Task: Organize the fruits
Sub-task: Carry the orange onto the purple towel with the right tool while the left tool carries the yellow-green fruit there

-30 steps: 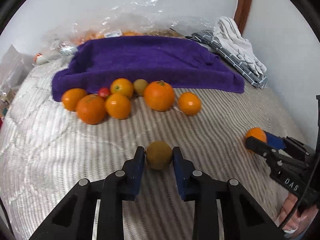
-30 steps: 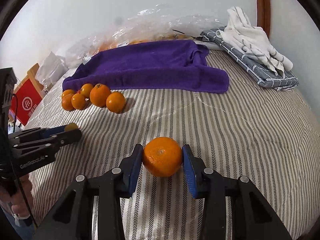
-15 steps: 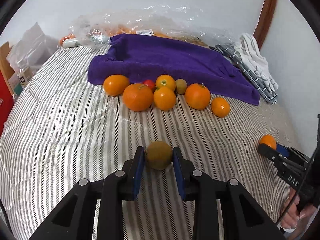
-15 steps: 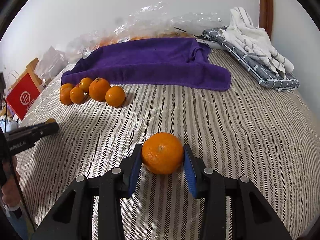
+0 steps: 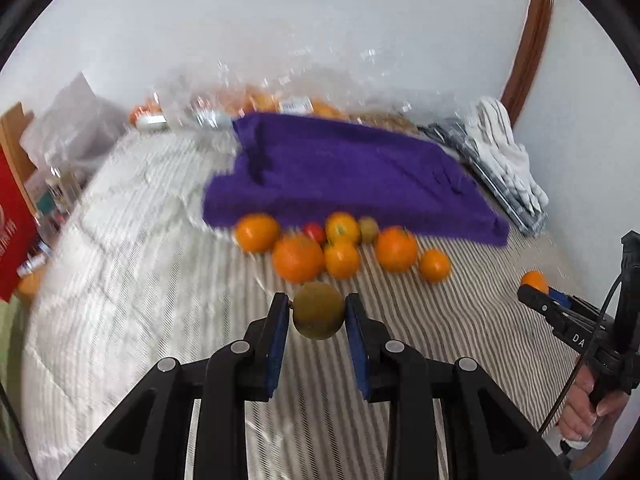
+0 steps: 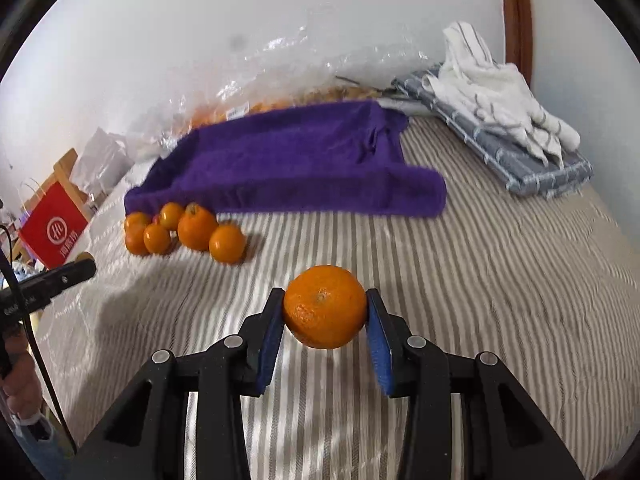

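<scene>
The striped quilted bedcover (image 6: 500, 272) fills most of both views, soft and slightly wrinkled. Compared with one second ago, the left wrist view has swung: the fruit pile now sits higher and more to the right in the frame, more of the cover shows on the left, and the background is blurred. The right wrist view has changed very little.

The purple terry towel (image 6: 288, 168) lies thick and folded at the far side, with crinkled clear plastic bags (image 6: 304, 68) behind it, and a white striped cloth (image 6: 492, 80) on a blue checked one by the wall.

Just in front of the towel is the pile of round oranges (image 5: 298, 258), touching each other, with a small red fruit (image 5: 315, 232) among them.

The right gripper (image 6: 325, 312) pinches a dimpled orange (image 6: 325, 306) between its blue pads, above the cover. The left gripper (image 5: 318, 312) pinches a smaller brownish-green round fruit (image 5: 318, 310), probably a kiwi, as before.
</scene>
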### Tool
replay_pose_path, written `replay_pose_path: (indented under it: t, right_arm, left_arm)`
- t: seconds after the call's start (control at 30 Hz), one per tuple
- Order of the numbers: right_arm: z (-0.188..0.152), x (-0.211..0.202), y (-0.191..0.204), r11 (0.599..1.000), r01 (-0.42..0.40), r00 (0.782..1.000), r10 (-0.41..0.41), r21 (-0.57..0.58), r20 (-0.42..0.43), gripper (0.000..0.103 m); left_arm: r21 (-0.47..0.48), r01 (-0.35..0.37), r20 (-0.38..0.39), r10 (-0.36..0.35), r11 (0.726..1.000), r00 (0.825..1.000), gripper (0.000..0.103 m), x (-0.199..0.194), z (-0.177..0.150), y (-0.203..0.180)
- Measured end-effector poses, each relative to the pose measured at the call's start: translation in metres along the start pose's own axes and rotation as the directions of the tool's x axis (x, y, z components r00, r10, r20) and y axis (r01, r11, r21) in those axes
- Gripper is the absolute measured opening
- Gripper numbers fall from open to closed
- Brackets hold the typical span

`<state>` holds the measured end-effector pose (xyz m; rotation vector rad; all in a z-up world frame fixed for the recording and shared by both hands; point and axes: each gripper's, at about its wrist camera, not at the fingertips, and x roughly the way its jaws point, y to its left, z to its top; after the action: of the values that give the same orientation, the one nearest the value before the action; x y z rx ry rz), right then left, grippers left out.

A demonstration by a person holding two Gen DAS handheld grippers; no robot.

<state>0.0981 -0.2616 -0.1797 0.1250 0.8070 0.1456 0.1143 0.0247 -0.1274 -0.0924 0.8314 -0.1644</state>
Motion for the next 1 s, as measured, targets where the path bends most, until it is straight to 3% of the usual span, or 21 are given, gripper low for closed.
replay_pose_path:
  t: [0.27, 0.47, 0.67, 0.83, 1.0]
  right_arm:
    - [0.058, 0.004, 0.011, 0.997, 0.011, 0.998, -0.007, -0.07, 0.061, 0.04]
    - [0.11, 0.014, 0.013, 0.998, -0.027, 0.993, 0.033, -0.061, 0.113, 0.04]
    - [0.162, 0.04, 0.013, 0.998, -0.045, 0.99, 0.05, -0.037, 0.132, 0.04]
    - [0.176, 0.067, 0.015, 0.996, -0.084, 0.986, 0.085, -0.014, 0.143, 0.04]
    - [0.165, 0.105, 0.005, 0.996, -0.091, 0.993, 0.089, 0.019, 0.073, 0.04]
  left_arm:
    - [0.0, -0.105, 0.083, 0.104, 0.995, 0.991, 0.027, -0.001, 0.058, 0.014]
    - [-0.05, -0.092, 0.12, 0.097, 0.995, 0.988, 0.027, 0.02, 0.106, 0.016]
    - [-0.085, -0.059, 0.139, 0.071, 0.995, 0.988, 0.027, 0.057, 0.132, 0.01]
    - [-0.081, -0.059, 0.128, 0.069, 0.995, 0.989, 0.027, 0.094, 0.137, 0.001]
    - [-0.048, -0.076, 0.096, 0.08, 0.996, 0.992, 0.027, 0.124, 0.125, 0.0]
